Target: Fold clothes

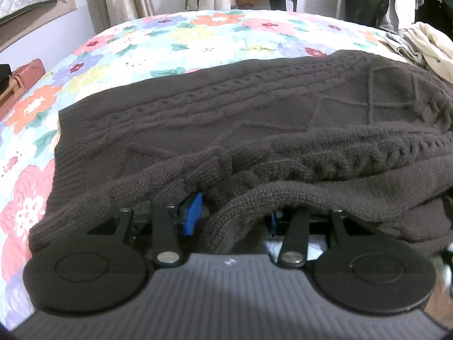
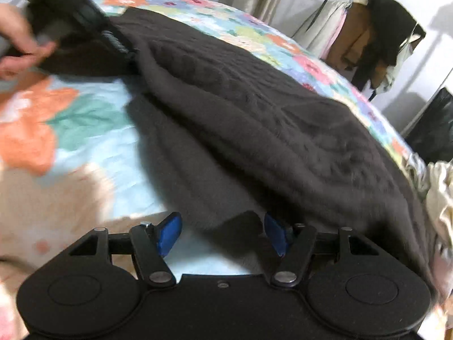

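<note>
Where sweater [image 1: 226, 119] drapes, left gripper [image 1: 232, 215] fingertips vanish (blurred).

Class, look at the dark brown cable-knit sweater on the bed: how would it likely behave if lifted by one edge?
The sweater would probably flop and drape, since it already bunches into soft folds near the left gripper. Its thick knit suggests some weight. It seems unlikely to slide freely over the floral bedspread.

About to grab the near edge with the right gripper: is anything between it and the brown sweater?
Nothing visible. The right gripper stands open at the brown sweater, whose near edge already lies between its blue pads on the floral bedspread.
</note>
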Available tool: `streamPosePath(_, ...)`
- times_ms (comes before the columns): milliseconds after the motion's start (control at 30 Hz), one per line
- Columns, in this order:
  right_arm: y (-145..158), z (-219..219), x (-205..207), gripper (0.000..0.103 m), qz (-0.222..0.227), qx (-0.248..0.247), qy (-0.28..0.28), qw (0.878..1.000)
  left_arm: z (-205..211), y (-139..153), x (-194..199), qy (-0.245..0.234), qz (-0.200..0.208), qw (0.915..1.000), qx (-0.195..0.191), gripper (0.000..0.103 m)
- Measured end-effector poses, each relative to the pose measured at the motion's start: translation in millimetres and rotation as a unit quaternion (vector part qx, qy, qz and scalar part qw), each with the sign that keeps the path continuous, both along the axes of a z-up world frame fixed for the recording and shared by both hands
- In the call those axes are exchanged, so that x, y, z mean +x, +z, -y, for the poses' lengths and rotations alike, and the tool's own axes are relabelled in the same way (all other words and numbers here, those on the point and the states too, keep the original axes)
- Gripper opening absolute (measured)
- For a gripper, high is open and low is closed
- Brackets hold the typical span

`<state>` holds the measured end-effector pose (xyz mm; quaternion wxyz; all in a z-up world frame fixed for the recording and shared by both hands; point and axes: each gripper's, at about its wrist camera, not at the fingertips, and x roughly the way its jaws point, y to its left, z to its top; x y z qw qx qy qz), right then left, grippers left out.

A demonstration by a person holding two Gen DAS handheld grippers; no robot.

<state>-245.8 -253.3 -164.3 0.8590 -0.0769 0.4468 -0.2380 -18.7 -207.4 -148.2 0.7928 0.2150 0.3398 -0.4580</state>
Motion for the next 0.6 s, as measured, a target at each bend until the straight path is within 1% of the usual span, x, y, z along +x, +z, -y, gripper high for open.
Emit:
streamPosePath(33, 0.5, 10.4, 4.6, 0.079, 0.011, 0.012, -0.02, 1.0, 0.3, 0.2, -3.0, -0.001, 0.003, 1.0, 0.001, 0.045)
streamPosePath(67, 1.9, 20.7, 6.6, 0.08, 0.023, 0.031, -0.038, 0.999, 0.6, 0.0, -3.5, -0.003, 0.005, 1.0, 0.002, 0.046)
streamPosePath(100, 3.2, 29.9, 8.2, 0.079, 0.036, 0.049, -0.053, 0.997, 0.6, 0.2, -3.7, -0.003, 0.006, 1.0, 0.003, 0.046)
streamPosePath(133, 4.7, 37.8, 9.2, 0.074, 0.048, 0.064, -0.062, 0.995, 0.5, 0.3, -3.8, -0.003, 0.006, 1.0, 0.003, 0.046)
streamPosePath(167, 6.2, 44.2, 9.5, 0.064, 0.057, 0.078, -0.068, 0.993, 0.4, 0.5, -3.7, -0.003, 0.006, 1.0, 0.002, 0.046)
streamPosePath(200, 8.2, 48.0, 8.6, 0.024, 0.058, 0.093, -0.07, 0.991, -0.1, 0.9, -3.0, -0.002, 0.003, 1.0, 0.001, 0.046)
streamPosePath(233, 10.3, 50.6, 7.1, 0.015, 0.056, 0.112, -0.075, 0.989, -1.1, 1.5, -1.9, -0.002, 0.0, 1.0, -0.001, 0.046)
streamPosePath(267, 15.2, 51.8, 2.1, 0.014, 0.064, 0.131, -0.085, 0.986, -1.8, 2.3, -0.5, -0.003, -0.004, 1.0, -0.002, 0.046)
streamPosePath(333, 34.1, 48.5, -18.8, 0.014, 0.104, 0.17, -0.113, 0.973, -4.5, 3.4, 4.8, 0.001, -0.015, 0.9999, -0.005, 0.047)
streamPosePath(367, 45.0, 43.0, -29.6, 0.014, 0.12, 0.181, -0.117, 0.969, -6.5, 3.8, 8.5, 0.005, -0.025, 0.9996, -0.008, 0.047)
streamPosePath(500, 82.5, 20.7, -67.1, 0.013, 0.163, 0.188, -0.116, 0.962, -16.4, 7.2, 26.9, 0.031, -0.075, 0.9963, -0.029, 0.046)
streamPosePath(533, 89.8, 20.1, -74.3, 0.012, 0.163, 0.194, -0.112, 0.961, -17.6, 8.9, 28.9, 0.037, -0.076, 0.996, -0.03, 0.046)
streamPosePath(600, 102.8, 20.0, -88.1, 0.012, 0.165, 0.208, -0.106, 0.958, -19.4, 12.5, 29.9, 0.045, -0.062, 0.9967, -0.026, 0.046)
